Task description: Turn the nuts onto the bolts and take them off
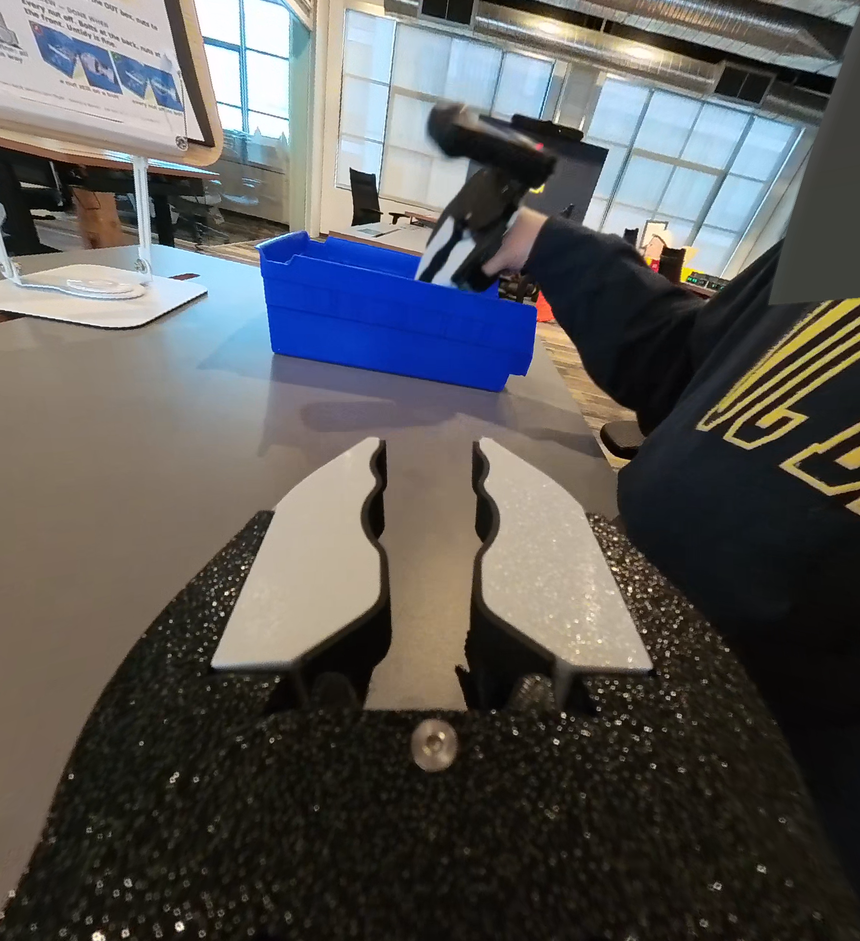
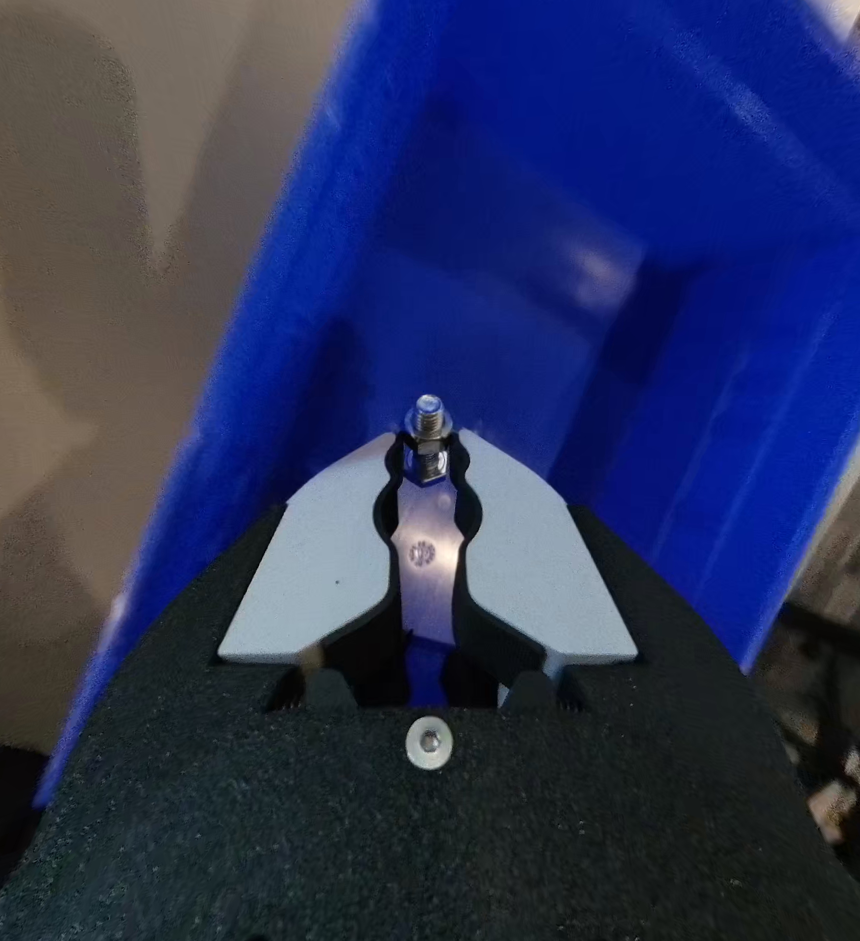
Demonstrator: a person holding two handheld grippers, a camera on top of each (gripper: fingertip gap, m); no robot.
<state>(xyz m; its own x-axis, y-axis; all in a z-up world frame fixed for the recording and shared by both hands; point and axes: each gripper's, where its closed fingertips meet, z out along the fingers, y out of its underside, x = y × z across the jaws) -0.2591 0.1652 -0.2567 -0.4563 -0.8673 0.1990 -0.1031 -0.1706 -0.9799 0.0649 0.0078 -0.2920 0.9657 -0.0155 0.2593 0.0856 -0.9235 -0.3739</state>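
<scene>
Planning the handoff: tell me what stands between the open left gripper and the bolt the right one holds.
Only the blue bin's near wall: the right gripper holds the bolt inside the bin, beyond the left gripper.

Bright daylight, wide-angle bend, patches of motion blur.
Lit from large windows [image 1: 621,168] behind; soft reflections and shadow on the grey table [image 1: 112,458]; smeared right gripper [image 1: 438,277] in left wrist view; blue bin [image 2: 621,254] streaked, dimmer in right wrist view; edges curved.
</scene>
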